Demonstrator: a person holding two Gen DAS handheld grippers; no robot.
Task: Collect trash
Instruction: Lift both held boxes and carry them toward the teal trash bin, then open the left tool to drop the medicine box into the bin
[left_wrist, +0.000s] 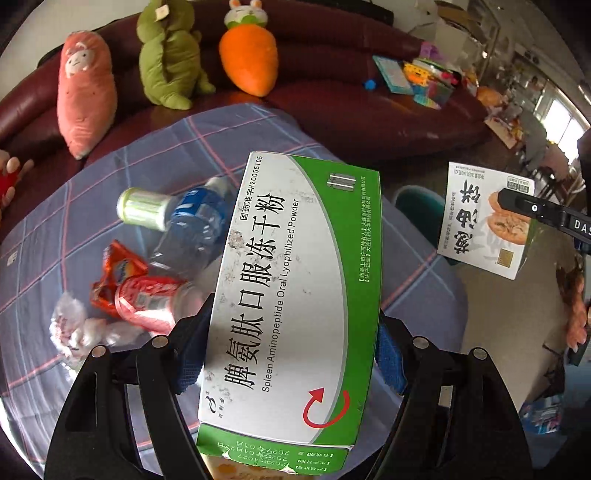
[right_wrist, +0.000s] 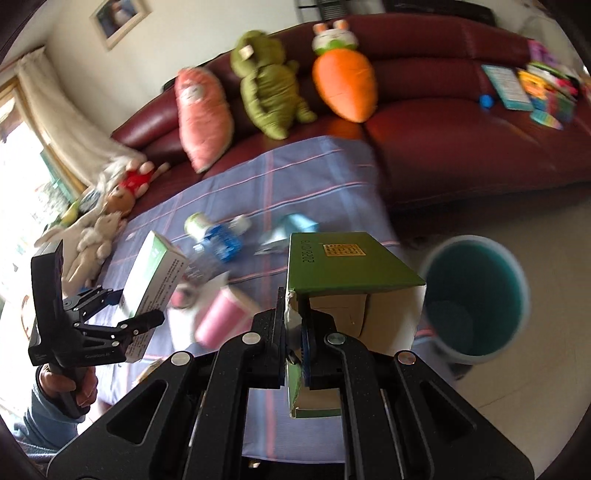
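Observation:
My left gripper (left_wrist: 293, 339) is shut on a green and white medicine box (left_wrist: 291, 295), with its blue pads (left_wrist: 190, 354) pressing both long sides and the box lifted above the table. In the right wrist view the left gripper (right_wrist: 135, 306) and the medicine box (right_wrist: 155, 273) are at the left. My right gripper (right_wrist: 295, 332) is shut on the torn flap of an open green snack box (right_wrist: 351, 262). The left wrist view shows the right gripper (left_wrist: 517, 201) holding that snack box (left_wrist: 480, 221) in the air beyond the table's right edge. A teal bin (right_wrist: 476, 295) stands on the floor just right of the snack box.
Left on the blue plaid tablecloth (left_wrist: 110, 184) are a plastic bottle (left_wrist: 192, 225), red wrappers (left_wrist: 122, 280), crumpled plastic (left_wrist: 74, 328) and a pink cup (right_wrist: 221, 317). Behind the table is a dark red sofa (right_wrist: 461, 140) with plush toys (right_wrist: 269, 88) and books. A hand (right_wrist: 66, 384) grips the left handle.

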